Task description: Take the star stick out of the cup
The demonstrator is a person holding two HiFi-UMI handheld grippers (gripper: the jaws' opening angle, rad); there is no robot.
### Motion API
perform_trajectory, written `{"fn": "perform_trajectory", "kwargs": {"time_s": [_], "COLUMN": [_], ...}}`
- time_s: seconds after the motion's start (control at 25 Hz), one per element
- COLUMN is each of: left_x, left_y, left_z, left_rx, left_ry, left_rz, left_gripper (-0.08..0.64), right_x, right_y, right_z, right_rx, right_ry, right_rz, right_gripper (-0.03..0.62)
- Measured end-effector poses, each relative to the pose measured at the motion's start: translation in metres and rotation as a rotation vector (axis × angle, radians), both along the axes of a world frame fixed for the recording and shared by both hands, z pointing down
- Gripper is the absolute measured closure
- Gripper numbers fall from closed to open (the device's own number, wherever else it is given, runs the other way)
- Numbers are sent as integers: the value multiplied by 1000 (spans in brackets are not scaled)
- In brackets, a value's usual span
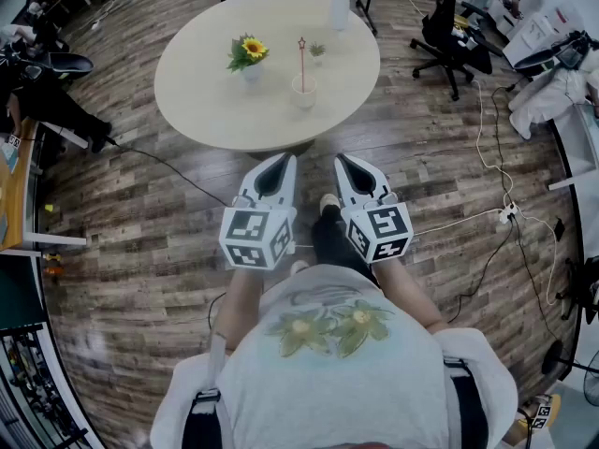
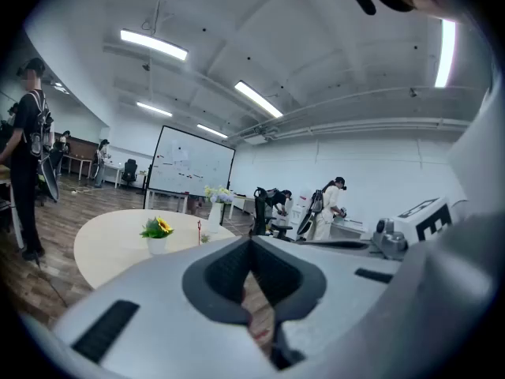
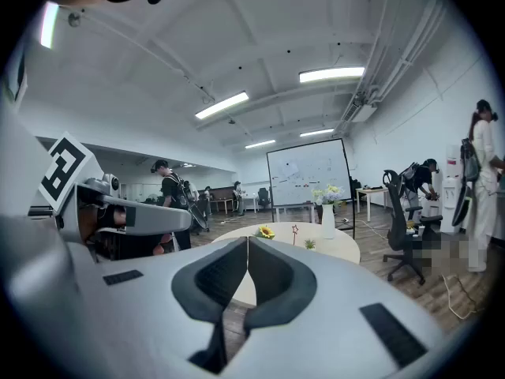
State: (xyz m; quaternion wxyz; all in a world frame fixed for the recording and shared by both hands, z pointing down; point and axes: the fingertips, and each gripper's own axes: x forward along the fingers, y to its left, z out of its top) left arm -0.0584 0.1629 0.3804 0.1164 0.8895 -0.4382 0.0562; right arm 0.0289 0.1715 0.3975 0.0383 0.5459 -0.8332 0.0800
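The star stick (image 1: 301,62) is thin and red with a small star on top. It stands upright in a white cup (image 1: 303,93) on the round beige table (image 1: 201,101). Both grippers hang over the wooden floor, short of the table's near edge and well apart from the cup. My left gripper (image 1: 281,160) is shut with nothing in it, and so is my right gripper (image 1: 343,161). In the left gripper view the star stick (image 2: 199,230) shows far off, above the closed jaw tips of the left gripper (image 2: 251,240). The right gripper view shows the star stick (image 3: 295,232) beyond the right gripper (image 3: 248,240).
On the table stand a potted sunflower (image 1: 248,54), a small green plant (image 1: 317,50) and a flower vase (image 1: 340,3). A black office chair (image 1: 449,31) stands right of the table. Cables (image 1: 496,157) trail across the floor at the right. People stand around the room.
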Motion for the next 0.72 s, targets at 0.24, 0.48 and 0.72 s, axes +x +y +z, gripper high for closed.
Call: {"fn": "perform_trajectory", "kwargs": {"time_s": [0.24,0.48,0.72], "left_x": [-7,-11,-19], "left_y": [-9,-19,-31], "left_z": [4,9,9], "left_rx": [-3,-9,-16], "left_ry": [-8,-16,-5], "left_rz": [7,24,28], "left_gripper": [557,558,557], "right_x": [-7,-8,-9], "right_y": [-10,-26,-42], "right_z": [0,-5,-16], "right_rx": [4,29,51], "right_ry": [-16,-31,-24], "right_rz": [5,34,63], "right_gripper": [572,572,571]}}
